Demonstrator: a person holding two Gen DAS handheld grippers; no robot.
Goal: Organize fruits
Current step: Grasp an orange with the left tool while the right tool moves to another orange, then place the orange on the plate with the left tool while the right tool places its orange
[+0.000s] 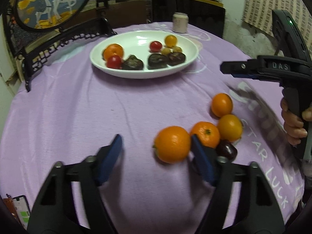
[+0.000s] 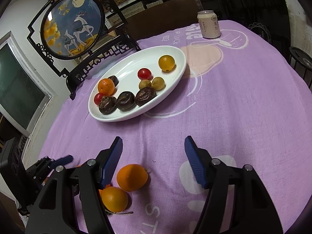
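Left hand-held gripper (image 1: 156, 152) released, jaws apart, big orange (image 1: 172, 144) between them, touching only the right pad. Right hand-held gripper (image 2: 154, 156) released, holding nothing. More oranges beside it on purple surface (image 1: 78, 107); white plate (image 1: 136, 74) further back.

A dark plum-coloured fruit (image 1: 227, 150) lay half hidden behind the right finger of the left gripper (image 1: 156, 156), whose blue pads (image 1: 109, 159) were smeared by motion blur. In the right wrist view an orange fruit (image 2: 106, 187) showed only as slivers behind the right gripper's (image 2: 154, 160) left finger. The round deer screen (image 1: 52, 3) was cut off by the top edge of the left wrist view, and the print on the can (image 1: 180, 22) there was too blurred to read.
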